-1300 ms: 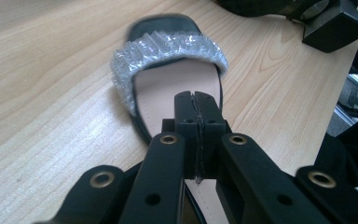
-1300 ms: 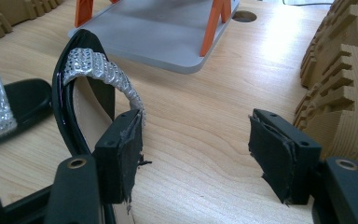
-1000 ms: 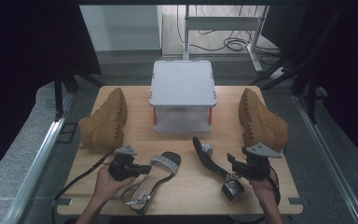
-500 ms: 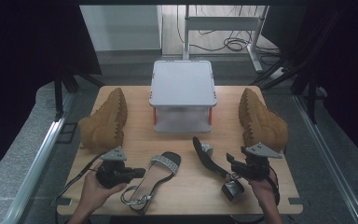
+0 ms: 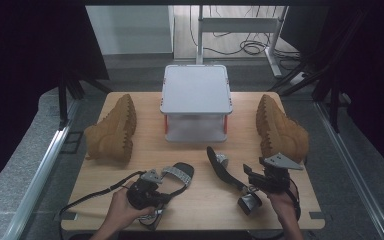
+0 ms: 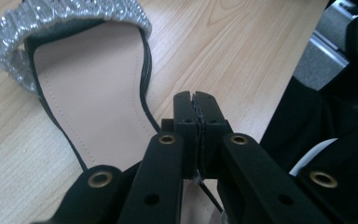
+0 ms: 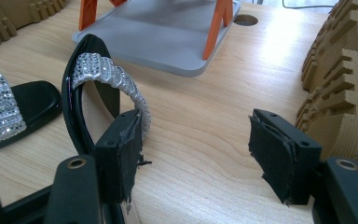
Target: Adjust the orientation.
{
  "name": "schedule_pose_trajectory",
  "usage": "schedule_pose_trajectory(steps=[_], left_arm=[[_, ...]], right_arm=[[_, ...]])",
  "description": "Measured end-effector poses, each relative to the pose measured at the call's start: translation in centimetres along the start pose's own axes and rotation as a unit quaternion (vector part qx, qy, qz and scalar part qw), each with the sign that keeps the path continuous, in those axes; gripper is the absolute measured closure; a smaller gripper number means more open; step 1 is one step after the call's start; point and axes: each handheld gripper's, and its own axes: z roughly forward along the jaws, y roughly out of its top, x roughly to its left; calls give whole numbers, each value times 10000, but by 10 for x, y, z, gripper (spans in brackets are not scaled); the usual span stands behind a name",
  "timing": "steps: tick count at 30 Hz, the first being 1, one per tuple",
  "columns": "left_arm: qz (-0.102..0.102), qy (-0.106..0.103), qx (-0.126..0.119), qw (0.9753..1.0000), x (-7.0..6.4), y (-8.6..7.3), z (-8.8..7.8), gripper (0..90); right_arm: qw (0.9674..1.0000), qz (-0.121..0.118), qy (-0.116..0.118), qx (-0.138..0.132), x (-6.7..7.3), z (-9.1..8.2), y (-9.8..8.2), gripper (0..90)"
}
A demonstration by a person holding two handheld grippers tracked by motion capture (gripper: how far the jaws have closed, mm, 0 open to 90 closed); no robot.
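A black sandal with a rhinestone strap (image 5: pixel 179 174) lies flat near the table's front; its tan insole (image 6: pixel 93 98) is in the left gripper view. My left gripper (image 5: pixel 164 196) (image 6: pixel 198 100) is shut over the sandal's heel end, with a thin black strap running under the jaws; I cannot tell whether it is pinched. The second sandal (image 5: pixel 223 169) (image 7: pixel 81 93) stands on its side. My right gripper (image 5: pixel 250 179) (image 7: pixel 200 158) is open beside it, its left pad against the rhinestone strap, bare wood between the jaws.
A tan boot (image 5: pixel 112 131) lies on its side at the left and another (image 5: pixel 281 131) (image 7: pixel 340 70) at the right, close to my right gripper. A grey stand with orange legs (image 5: pixel 196 90) (image 7: pixel 168 32) sits at the back centre. The front table edge (image 5: pixel 200 227) is near both hands.
My left hand first drew back to the left, then came right to the flat sandal's heel end. The right gripper and both sandals have stayed put.
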Motion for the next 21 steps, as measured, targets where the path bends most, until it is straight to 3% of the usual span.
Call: schedule_pose_trajectory(steps=[4, 13, 14, 21], left_arm=[[31, 70, 179, 9998, 0, -2, 7, 891], [9, 30, 202, 9998, -1, -2, 9, 897], [10, -99, 214, 9997, -1, -2, 10, 897], [43, -36, 292, 9996, -2, -3, 15, 900]], right_arm=[[10000, 2, 6, -6, 1, 0, 0, 348], [10000, -16, 1, 10, 1, 0, 0, 348], [10000, -5, 5, 15, 0, 1, 0, 347], [10000, -11, 2, 41, 1, 2, -1, 347]])
